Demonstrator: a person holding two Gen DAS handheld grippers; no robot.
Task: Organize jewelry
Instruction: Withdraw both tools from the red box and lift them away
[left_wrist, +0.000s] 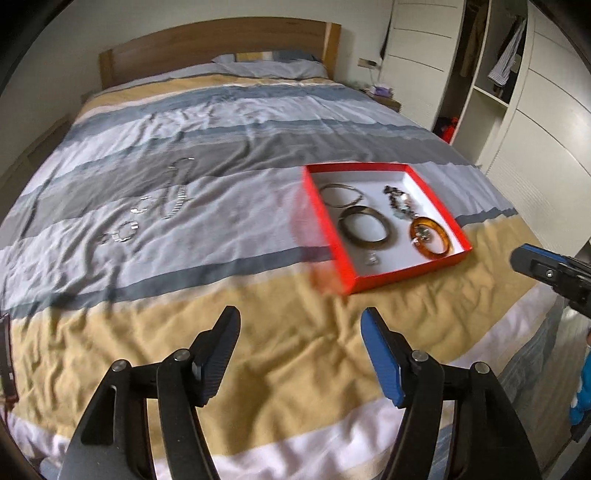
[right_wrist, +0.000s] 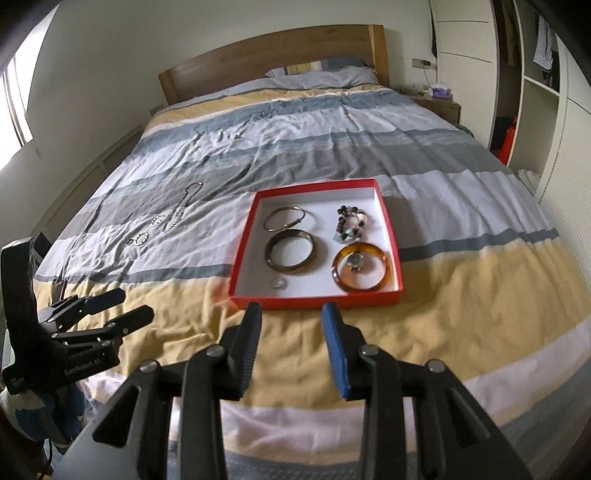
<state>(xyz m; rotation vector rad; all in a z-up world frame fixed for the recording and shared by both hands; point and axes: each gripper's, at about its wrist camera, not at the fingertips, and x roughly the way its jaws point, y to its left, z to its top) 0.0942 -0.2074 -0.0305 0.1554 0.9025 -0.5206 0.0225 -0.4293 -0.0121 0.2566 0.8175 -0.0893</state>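
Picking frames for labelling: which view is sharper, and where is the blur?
Right wrist view is sharper: red box edges crisp. Left wrist view is motion-smeared, worst along the red box's left wall and the silver chains; both bend at the rim.

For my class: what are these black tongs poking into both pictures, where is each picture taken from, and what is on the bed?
They are two hand-held grippers; a person carries one in each hand, each with a camera looking along its fingers. One picture comes from the left gripper, the other from the right gripper. Both are open and hold nothing. On the striped bedspread sits a red box holding a thin metal bangle, a dark bangle, a beaded bracelet, an amber bangle and a small ring-like piece. Silver chains lie loose to its left.
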